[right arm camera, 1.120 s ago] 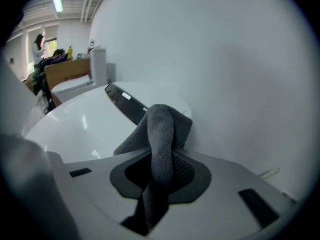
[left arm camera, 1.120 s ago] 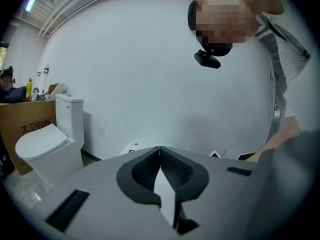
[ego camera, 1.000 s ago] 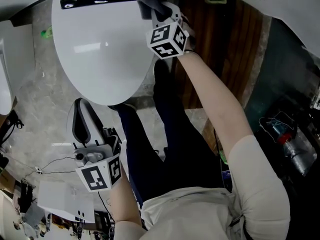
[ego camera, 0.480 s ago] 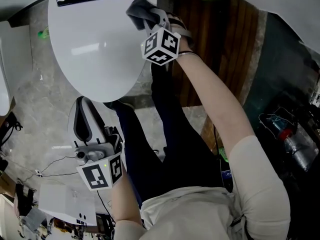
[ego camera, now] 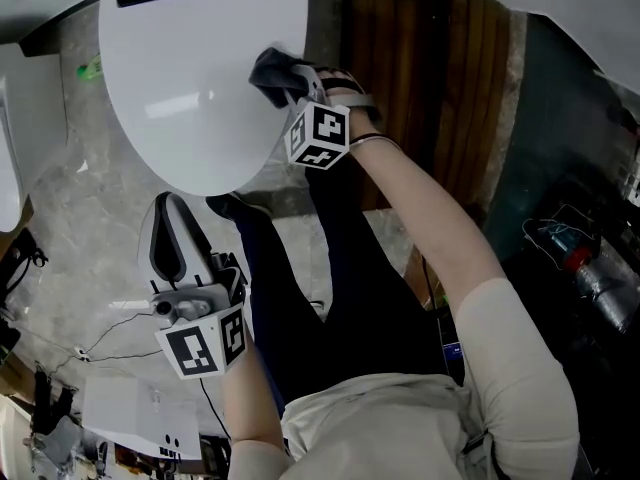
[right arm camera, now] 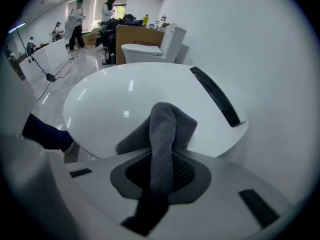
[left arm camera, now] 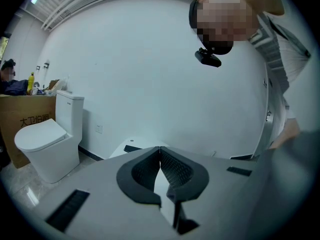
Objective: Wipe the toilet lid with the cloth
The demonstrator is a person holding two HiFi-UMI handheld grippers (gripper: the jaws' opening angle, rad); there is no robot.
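Toilet lid (ego camera: 190,78) under clamped cloth (ego camera: 275,73)

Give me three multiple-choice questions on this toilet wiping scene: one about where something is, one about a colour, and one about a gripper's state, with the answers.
1. Where is the cloth?
A) on the toilet lid, near its right edge in the head view
B) lying on the floor
C) on the wooden panel

2. What colour is the cloth?
A) white
B) dark grey
C) green

3. How do the left gripper's jaws stand?
A) wide apart
B) shut on the cloth
C) together, nothing between them

Answers:
1 A, the right gripper holds it on the lid.
2 B, it looks grey in both views.
3 C, the left gripper view shows the tips meeting with nothing between them.
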